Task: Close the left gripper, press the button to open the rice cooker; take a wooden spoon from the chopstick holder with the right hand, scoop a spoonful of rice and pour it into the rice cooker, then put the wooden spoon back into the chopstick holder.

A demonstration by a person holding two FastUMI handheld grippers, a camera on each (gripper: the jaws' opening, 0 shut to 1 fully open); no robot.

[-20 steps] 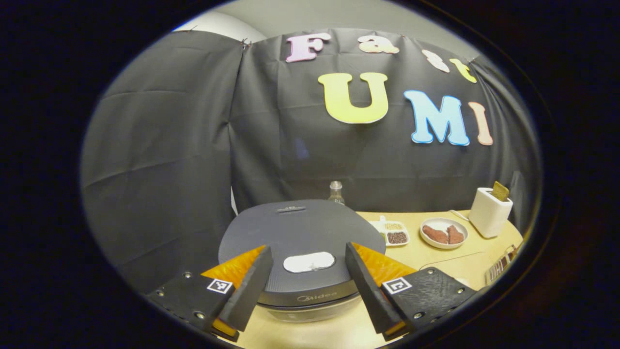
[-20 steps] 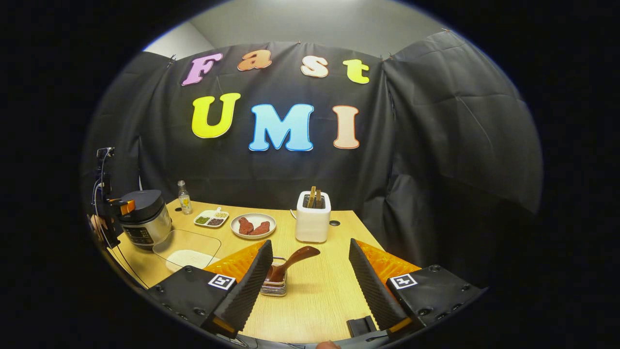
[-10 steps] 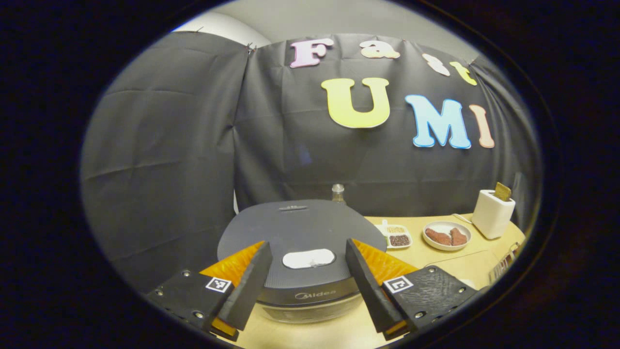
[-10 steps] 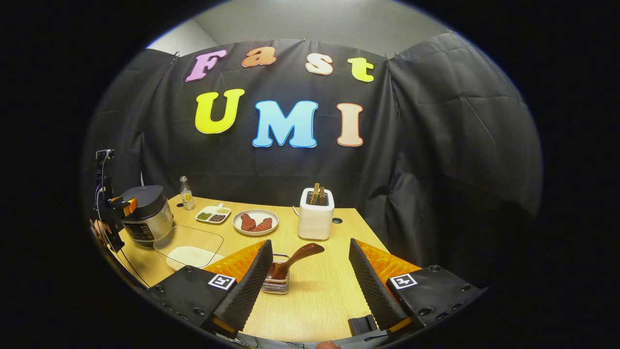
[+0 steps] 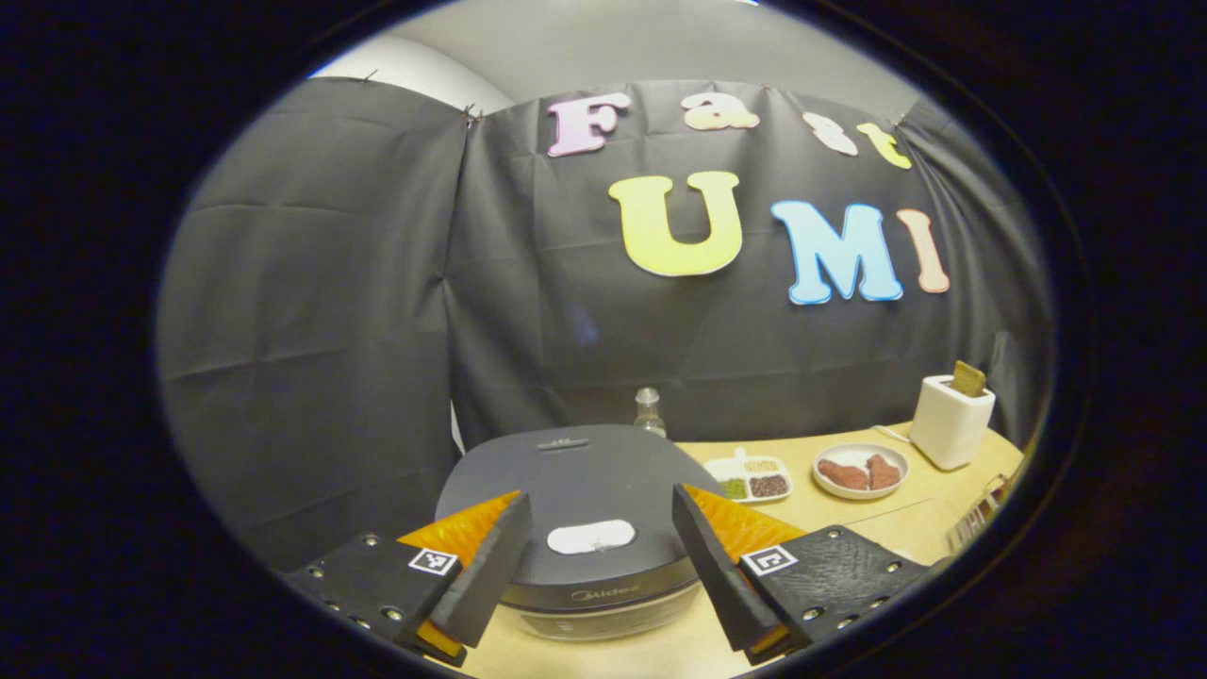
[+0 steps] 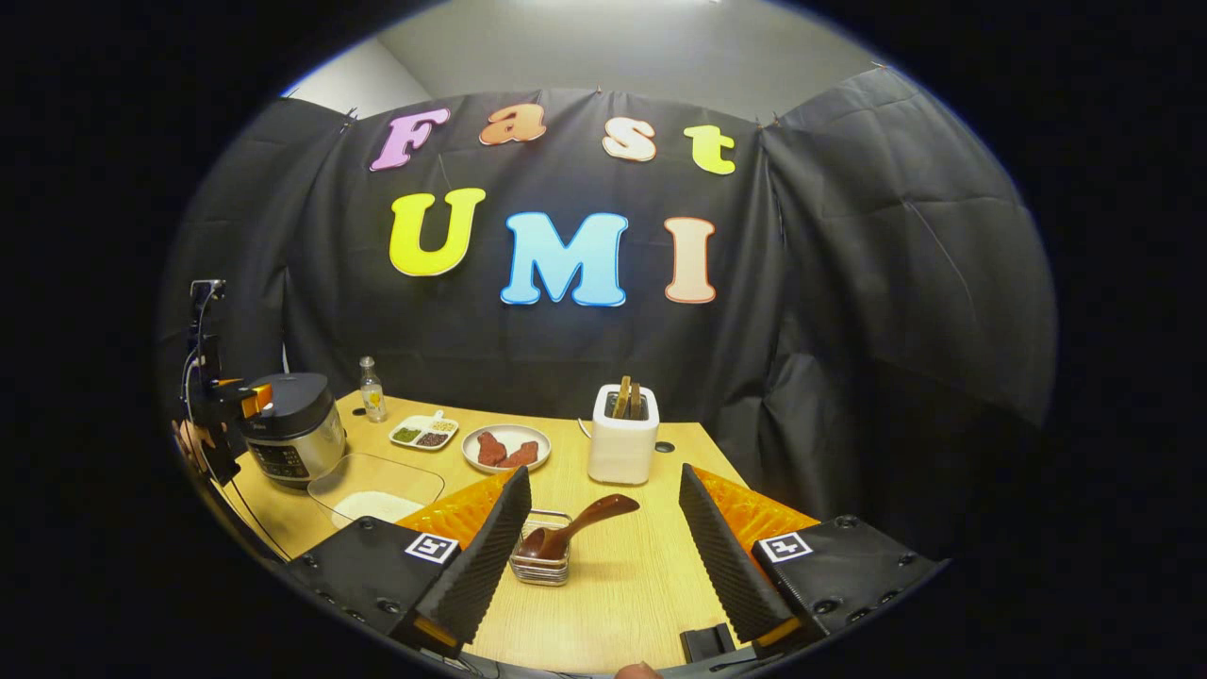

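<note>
left gripper [image 5: 599, 566]: fingers wide apart, hanging right above the rice cooker [image 5: 589, 495], lid down, its white button [image 5: 591, 537] between them
rice tray [image 6: 375, 488]: at 9 o'clock from the chopstick holder
right gripper [image 6: 603, 552]: fingers spread, nothing held
chopstick holder [image 6: 541, 563]: between its fingers, wooden spoon [image 6: 577, 523] leaning out toward 2 o'clock

Left gripper view is looking close over the rice cooker [image 5: 585, 509] toward the wall; right gripper view is facing the table [image 6: 641, 585] from farther back, sharing that cooker
</note>
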